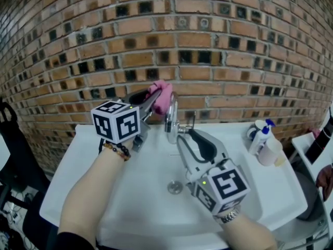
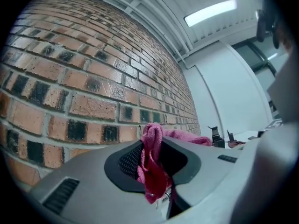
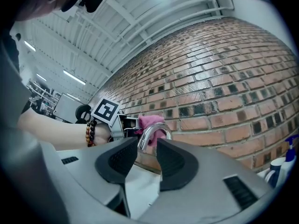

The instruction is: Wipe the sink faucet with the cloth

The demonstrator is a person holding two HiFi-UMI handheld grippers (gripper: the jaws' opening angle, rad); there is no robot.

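Observation:
The chrome faucet (image 1: 170,116) arches over the white sink (image 1: 93,181) in front of the brick wall. My left gripper (image 1: 156,100) is shut on a pink cloth (image 1: 162,95), which rests against the top of the faucet's arch. In the left gripper view the cloth (image 2: 152,167) hangs bunched between the pads. My right gripper (image 1: 182,137) sits low beside the faucet's spout end, with its jaws a narrow gap apart. In the right gripper view the faucet (image 3: 152,132) shows through that gap, and wall is visible between the spout and the right pad. The cloth (image 3: 150,120) lies behind the arch.
A blue-topped spray bottle (image 1: 263,134) and a pale bottle (image 1: 270,152) stand on the sink's right rim. The drain (image 1: 175,187) is in the middle of the basin. The brick wall (image 1: 218,61) stands close behind the faucet. A black frame (image 1: 8,139) is at the far left.

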